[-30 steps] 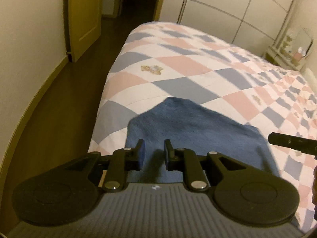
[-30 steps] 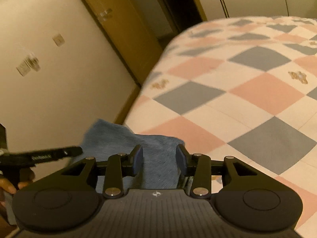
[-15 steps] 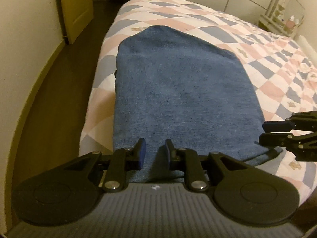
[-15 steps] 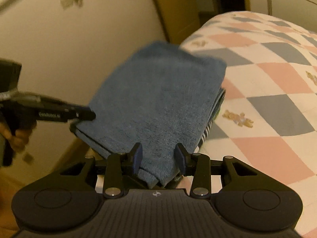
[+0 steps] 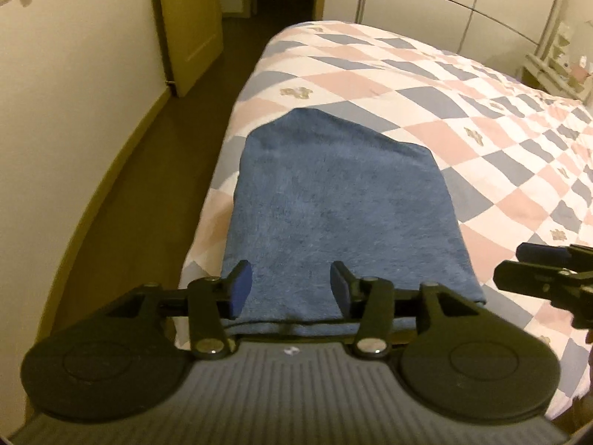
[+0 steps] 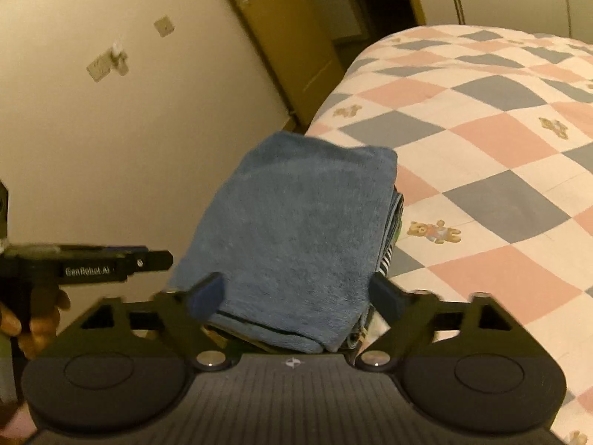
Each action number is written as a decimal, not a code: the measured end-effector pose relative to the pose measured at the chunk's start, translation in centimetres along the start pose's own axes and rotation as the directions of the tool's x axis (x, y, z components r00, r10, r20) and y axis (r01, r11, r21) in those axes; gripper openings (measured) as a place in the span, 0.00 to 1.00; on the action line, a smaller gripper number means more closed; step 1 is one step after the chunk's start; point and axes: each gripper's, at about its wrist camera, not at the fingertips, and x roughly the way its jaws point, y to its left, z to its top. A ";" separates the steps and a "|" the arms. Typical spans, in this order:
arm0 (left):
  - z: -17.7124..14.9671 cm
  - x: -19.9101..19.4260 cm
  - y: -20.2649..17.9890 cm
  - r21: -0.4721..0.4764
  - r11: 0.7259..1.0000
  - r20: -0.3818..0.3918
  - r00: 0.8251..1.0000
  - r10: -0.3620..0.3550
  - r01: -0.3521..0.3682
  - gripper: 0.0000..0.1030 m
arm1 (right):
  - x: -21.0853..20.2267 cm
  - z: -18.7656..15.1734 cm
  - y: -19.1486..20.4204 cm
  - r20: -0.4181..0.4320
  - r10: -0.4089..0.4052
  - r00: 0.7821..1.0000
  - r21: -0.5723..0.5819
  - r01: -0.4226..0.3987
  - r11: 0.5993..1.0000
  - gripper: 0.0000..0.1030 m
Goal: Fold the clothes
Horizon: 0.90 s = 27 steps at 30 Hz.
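Note:
A blue folded garment [image 5: 341,204] lies flat at the near corner of the bed [image 5: 426,85]. A striped layer peeks out under the blue garment [image 6: 296,230] on its right side. My left gripper [image 5: 291,289] hovers over its near edge; the jaws are opening, their pads apart and off the cloth. My right gripper [image 6: 296,291] stands over the near right corner; its jaws are opening wide and grip nothing. Each gripper shows in the other's view: the right gripper [image 5: 533,270] at the right edge, the left gripper [image 6: 148,256] at the left, held by a hand [image 6: 33,319].
The bed's checked quilt [image 6: 481,137] of pink, grey-blue and white squares spreads to the right and back. A dark floor strip [image 5: 148,193] runs between bed and wall. A wooden door [image 5: 189,26] stands open at the back left. White wardrobe doors [image 5: 463,3] line the far wall.
Both grippers, shut on the blue garment's near edge earlier, have let it go and their jaws have spread. The garment now lies flat, and both grippers have pulled back from it and risen a little.

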 end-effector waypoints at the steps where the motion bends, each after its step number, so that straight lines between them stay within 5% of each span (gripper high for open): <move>1: 0.2 -0.5 -0.4 0.000 1.000 -0.006 1.000 0.011 -0.011 0.46 | -0.6 0.0 0.1 0.013 0.010 1.000 0.006 -0.010 1.000 0.92; 3: 0.2 -1.7 -1.4 0.001 1.000 -0.006 1.000 0.029 -0.029 0.51 | -1.6 0.0 0.5 0.025 0.005 1.000 0.013 -0.005 1.000 0.98; 12: -0.4 -6.2 -4.9 -0.027 0.996 0.012 0.996 0.089 -0.089 0.67 | -5.3 0.0 1.4 -0.003 -0.055 0.998 -0.036 0.055 0.998 0.98; 22: -1.4 -9.8 -8.2 -0.107 0.978 0.090 0.978 0.191 -0.181 0.99 | -8.2 0.0 1.5 0.027 -0.122 0.992 -0.173 0.125 0.977 1.00; 27: -2.2 -11.0 -9.5 -0.208 0.949 0.103 0.960 0.261 -0.236 0.99 | -9.1 0.0 1.0 0.074 -0.156 0.985 -0.243 0.169 0.955 1.00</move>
